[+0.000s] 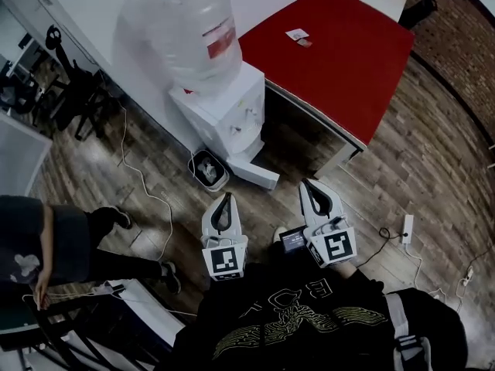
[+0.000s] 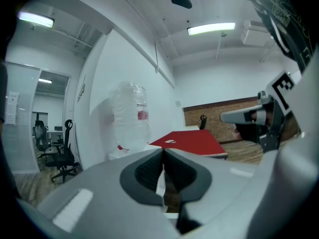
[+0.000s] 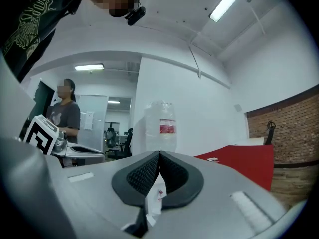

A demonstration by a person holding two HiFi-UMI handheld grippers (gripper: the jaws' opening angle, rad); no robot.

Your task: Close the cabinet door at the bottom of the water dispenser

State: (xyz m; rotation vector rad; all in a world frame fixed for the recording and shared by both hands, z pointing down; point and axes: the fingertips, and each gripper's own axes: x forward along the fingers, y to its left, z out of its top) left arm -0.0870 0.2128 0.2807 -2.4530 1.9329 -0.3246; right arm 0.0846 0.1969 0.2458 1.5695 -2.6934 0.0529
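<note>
1. Wood-plank floor (image 1: 433, 168): fills the lower and right of the head view.
2. Red desk (image 1: 332, 52): upper right, white legs, one corner close beside the water dispenser.
3. Water dispenser (image 1: 228, 110): white, upper centre, back against the white wall.
4. Clear bottle (image 1: 182, 29): upside down on top of the dispenser, red label.
5. Person (image 1: 46, 238): left edge, dark clothes, partly cut off by the frame.
6. Office chairs (image 1: 69, 83): black, upper left.
7. Cabinet door (image 1: 259, 172): white, at the dispenser's foot, centre of the frame; it stands swung out toward the lower right, not shut.
8. Left tongs (image 1: 227, 196): lower centre, tips toward the dispenser, well apart from the door; pressed together, nothing between them.
9. Right tongs (image 1: 306, 183): just right of the left pair, also short of the door; pressed together and empty.
10. Small bin (image 1: 207, 168): on the floor, just left of the door.
11. Power strip (image 1: 407, 228): white, lower right floor.
12. Paper slip (image 1: 297, 34): on the desk top.
</note>
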